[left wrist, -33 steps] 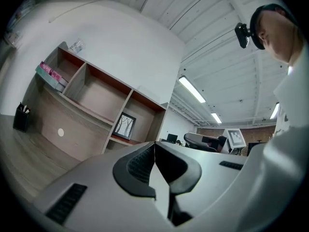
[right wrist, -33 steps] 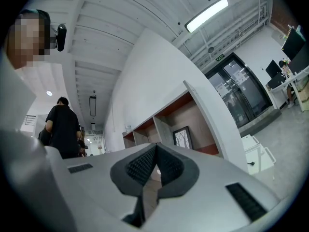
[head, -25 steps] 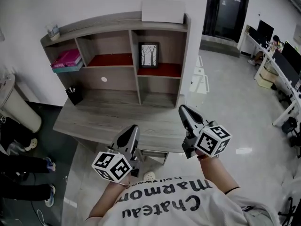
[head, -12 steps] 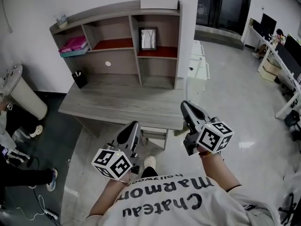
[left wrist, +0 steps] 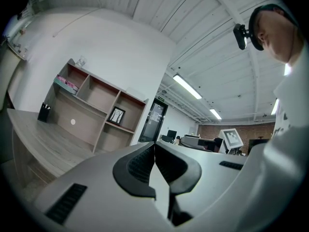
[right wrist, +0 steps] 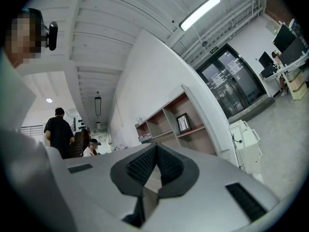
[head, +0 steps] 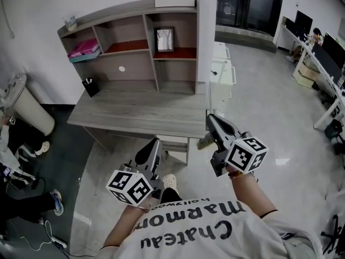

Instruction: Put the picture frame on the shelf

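Frame: picture frame is standing in the right compartment of the shelf.
Grippers: I am holding left gripper and right gripper pinched together, empty.
Care: placement looks done; I am avoiding bumping the tabletop.

The person wears a pale T-shirt with dark lettering across the chest that begins "Chateau". Its short sleeve, behind the right gripper, has a dark edge. A white perforated clog shows just beside the left gripper. Each gripper has a smooth light-grey shell tapering to a point. Black ribbed pads line the inner faces of its jaws, and dark slotted insets are set into the shell behind them. At each gripper's rear sits a white cube bearing black square markers. A black strap with a small black camera is worn on the head.
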